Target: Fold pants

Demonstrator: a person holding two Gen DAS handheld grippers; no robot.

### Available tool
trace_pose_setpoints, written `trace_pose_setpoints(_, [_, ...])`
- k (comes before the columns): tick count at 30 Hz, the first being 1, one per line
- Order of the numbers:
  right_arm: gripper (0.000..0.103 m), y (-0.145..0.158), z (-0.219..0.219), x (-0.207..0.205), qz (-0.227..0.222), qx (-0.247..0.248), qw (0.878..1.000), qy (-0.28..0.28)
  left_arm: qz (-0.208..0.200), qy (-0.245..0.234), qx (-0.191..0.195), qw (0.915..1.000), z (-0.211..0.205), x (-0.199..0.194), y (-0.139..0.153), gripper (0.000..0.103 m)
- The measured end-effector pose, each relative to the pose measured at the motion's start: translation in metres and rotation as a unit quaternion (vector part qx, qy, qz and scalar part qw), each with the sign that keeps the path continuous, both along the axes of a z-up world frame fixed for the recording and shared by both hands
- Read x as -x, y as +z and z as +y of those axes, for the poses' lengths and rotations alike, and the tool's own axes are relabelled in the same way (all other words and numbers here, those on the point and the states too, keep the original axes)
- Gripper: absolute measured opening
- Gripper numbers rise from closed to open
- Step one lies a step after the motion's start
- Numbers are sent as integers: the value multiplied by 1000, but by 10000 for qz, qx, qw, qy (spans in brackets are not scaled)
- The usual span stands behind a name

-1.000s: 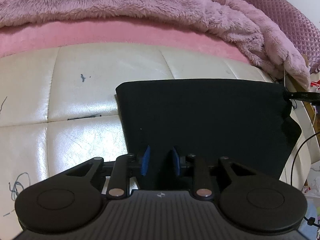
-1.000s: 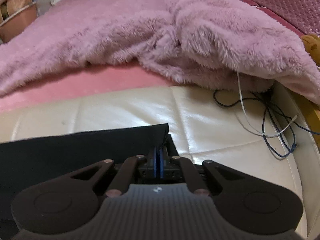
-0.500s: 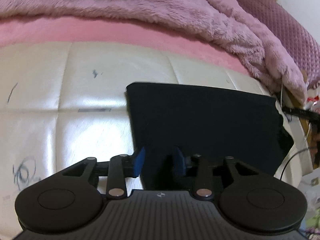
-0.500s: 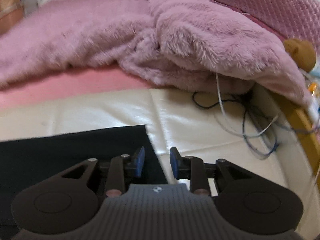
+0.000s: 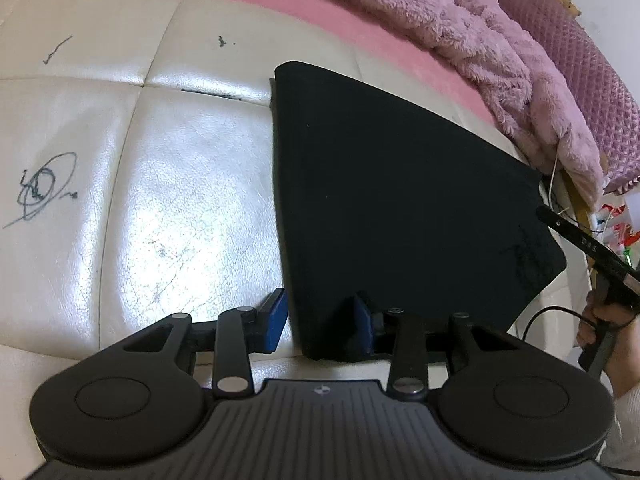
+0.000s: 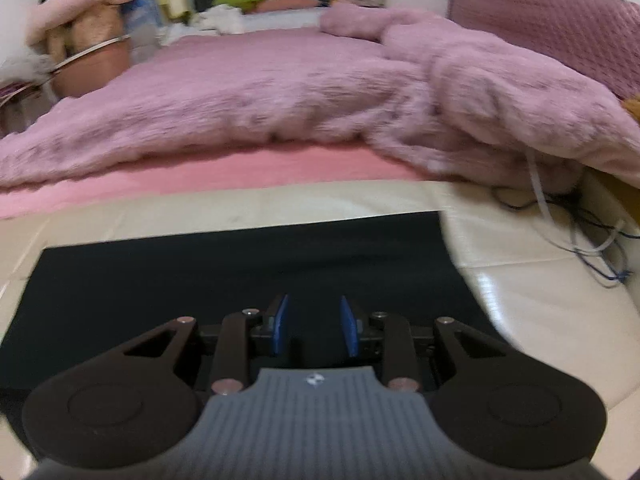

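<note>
The black pants (image 5: 400,200) lie folded flat in a rectangle on the cream leather surface (image 5: 180,200). They also show in the right wrist view (image 6: 240,272). My left gripper (image 5: 320,322) is open at the pants' near left corner, with the fabric edge between its blue pads (image 5: 276,320). My right gripper (image 6: 314,324) is open and empty, held over the near right part of the pants. The right gripper's body also shows at the right edge of the left wrist view (image 5: 592,256).
A fluffy pink blanket (image 6: 320,100) and a pink sheet (image 6: 200,176) lie beyond the pants. Loose cables (image 6: 592,240) lie on the cream surface to the right. Pen scribbles (image 5: 40,188) mark the leather at the left. A stuffed toy (image 6: 80,20) sits far back left.
My right gripper opened, let go of the pants' corner and swung left over the fabric. My left gripper stayed open and shifted to the pants' left edge.
</note>
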State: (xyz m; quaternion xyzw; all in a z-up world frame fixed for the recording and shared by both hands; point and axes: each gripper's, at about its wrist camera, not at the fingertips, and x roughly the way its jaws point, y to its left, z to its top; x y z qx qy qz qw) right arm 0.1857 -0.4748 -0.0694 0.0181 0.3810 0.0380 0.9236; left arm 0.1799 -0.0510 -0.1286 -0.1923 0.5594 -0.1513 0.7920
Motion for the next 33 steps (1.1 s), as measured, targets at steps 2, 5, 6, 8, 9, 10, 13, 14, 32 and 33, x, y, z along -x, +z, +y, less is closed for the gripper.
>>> trace_pose_setpoints(2, [24,-1,16,7,-33,-82,9998,178,-51,-68,-191,9998,-7,2,1,43])
trace_pose_setpoints(5, [24,-5,43,13,-25,202,9983,549,-164,-210,-654,9975,-23,7,5,34])
trace_pose_setpoints(6, [24,-7,52,13,-14,409,9969,676,-159,-195,-755,9968,-28,7,6,31])
trace_pose_setpoints(8, [24,-12,63,13,72,635,9944,838,-77,-103,-773,9969,-31,6,6,23])
trace_pose_setpoints(9, [24,-14,66,12,98,667,9937,893,-39,-9,-744,9972,-29,5,5,16])
trace_pose_setpoints(10, [24,-15,68,9,137,678,9932,937,-9,76,-672,9977,-27,4,5,14])
trace_pose_setpoints(13, [24,-22,74,2,364,809,9909,1017,-59,101,-689,9976,-22,6,6,9])
trace_pose_setpoints(14, [24,-24,75,1,462,811,9903,1027,-85,74,-761,9970,-21,6,7,9])
trace_pose_setpoints(32, [23,-27,177,43,934,357,9857,1354,331,975,-945,9902,121,35,16,9])
trace_pose_setpoints(33, [23,-27,173,45,918,340,9876,1229,324,994,-914,9903,124,36,16,9])
